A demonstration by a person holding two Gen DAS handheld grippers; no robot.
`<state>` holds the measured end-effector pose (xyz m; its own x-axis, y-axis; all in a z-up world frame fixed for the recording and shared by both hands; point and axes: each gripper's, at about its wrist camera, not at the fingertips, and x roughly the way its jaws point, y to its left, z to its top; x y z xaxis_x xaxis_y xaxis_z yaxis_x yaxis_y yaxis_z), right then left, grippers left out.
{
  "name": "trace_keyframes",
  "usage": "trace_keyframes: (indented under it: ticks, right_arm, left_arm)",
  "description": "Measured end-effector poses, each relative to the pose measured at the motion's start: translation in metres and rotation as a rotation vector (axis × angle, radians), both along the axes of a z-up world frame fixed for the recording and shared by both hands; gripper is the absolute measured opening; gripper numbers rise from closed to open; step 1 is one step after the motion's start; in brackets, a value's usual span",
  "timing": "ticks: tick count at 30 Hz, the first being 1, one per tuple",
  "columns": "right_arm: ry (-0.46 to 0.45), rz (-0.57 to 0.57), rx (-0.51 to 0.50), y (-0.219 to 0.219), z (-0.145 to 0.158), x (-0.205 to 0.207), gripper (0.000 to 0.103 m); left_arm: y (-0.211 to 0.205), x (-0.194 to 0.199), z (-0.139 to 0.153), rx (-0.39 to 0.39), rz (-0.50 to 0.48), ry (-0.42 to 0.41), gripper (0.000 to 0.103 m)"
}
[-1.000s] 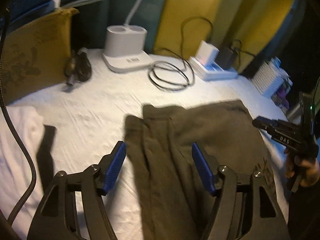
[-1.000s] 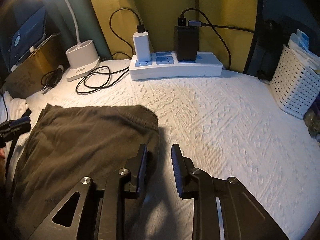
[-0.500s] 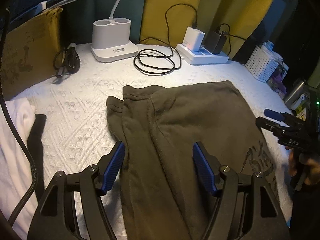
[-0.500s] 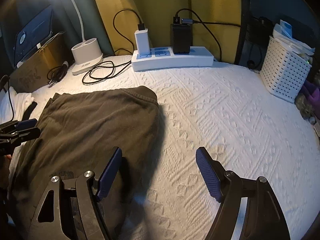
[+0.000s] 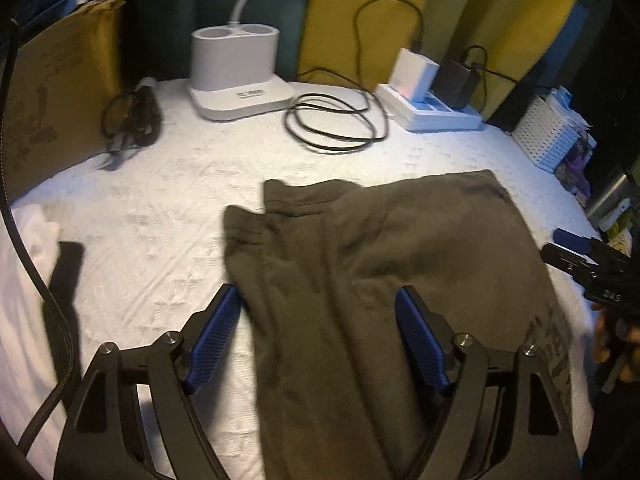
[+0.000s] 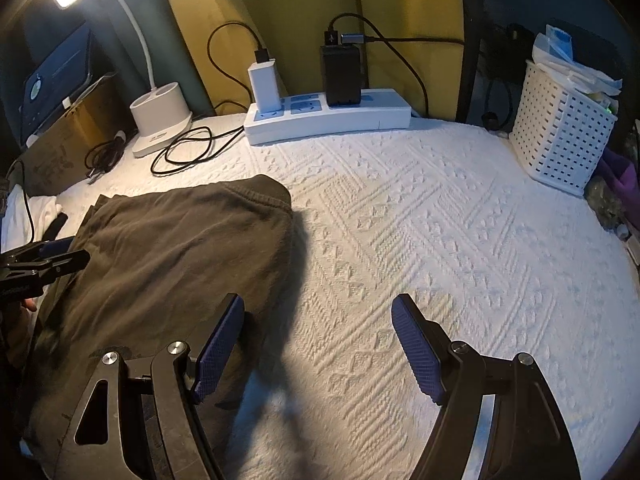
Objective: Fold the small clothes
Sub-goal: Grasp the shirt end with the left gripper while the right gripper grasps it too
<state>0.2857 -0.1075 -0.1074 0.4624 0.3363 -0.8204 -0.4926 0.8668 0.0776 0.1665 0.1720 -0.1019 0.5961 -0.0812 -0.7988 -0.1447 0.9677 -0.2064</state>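
Observation:
An olive-brown garment [image 5: 400, 248] lies folded on the white bedspread [image 5: 160, 208], with a dark print near its right edge. My left gripper [image 5: 317, 292] hovers over the garment's left part. Its jaws are opening, the cloth lies below and between them, and the blue pads [image 5: 216, 336] do not press on it. My right gripper [image 6: 319, 300] stands open at the garment's [image 6: 180, 248] right edge. Its left pad [image 6: 220, 344] is over the cloth and its right pad is over bare bedspread [image 6: 440, 232]. Each gripper shows at the edge of the other's view.
Along the back stand a white lamp base [image 5: 236, 72], a coiled black cable [image 5: 332, 124] and a power strip [image 6: 328, 118] with chargers. A white perforated basket [image 6: 560, 140] is at the right, a cardboard box [image 5: 52, 92] and white cloth [image 5: 28, 240] at the left.
The right gripper went from nearly shut at the garment's edge to wide open and drew back a little. The left jaws spread slightly wider over the cloth.

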Motion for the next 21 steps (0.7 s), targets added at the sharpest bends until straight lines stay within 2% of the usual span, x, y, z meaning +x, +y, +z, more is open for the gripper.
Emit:
trace_keyframes:
  ticks: [8, 11, 13, 14, 17, 18, 19, 21]
  right_arm:
    - [0.023, 0.034, 0.047, 0.009, -0.007, 0.011, 0.078]
    - [0.059, 0.051, 0.092, 0.014, -0.011, 0.016, 0.078]
    - [0.048, 0.067, 0.109, 0.02, -0.012, 0.018, 0.078]
    - [0.05, 0.078, 0.119, 0.023, -0.012, 0.018, 0.078]
    - [0.05, 0.107, 0.147, 0.035, -0.014, 0.018, 0.078]
    - [0.053, 0.117, 0.157, 0.04, -0.015, 0.015, 0.078]
    - [0.058, 0.133, 0.161, 0.046, -0.015, 0.013, 0.077]
    - [0.053, 0.179, 0.152, 0.057, -0.017, 0.007, 0.077]
  left_arm:
    - [-0.033, 0.017, -0.002, 0.034, -0.133, -0.003, 0.08]
    - [-0.035, 0.021, -0.002, -0.002, -0.156, -0.024, 0.079]
    - [-0.038, 0.022, -0.003, 0.007, -0.165, -0.036, 0.078]
    - [-0.041, 0.022, -0.003, 0.023, -0.167, -0.041, 0.075]
    - [-0.041, 0.023, -0.003, 0.053, -0.152, -0.051, 0.053]
    - [-0.039, 0.023, -0.002, 0.044, -0.149, -0.054, 0.042]
    - [-0.038, 0.024, -0.002, 0.029, -0.153, -0.053, 0.038]
    - [-0.039, 0.024, -0.002, 0.03, -0.15, -0.055, 0.036]
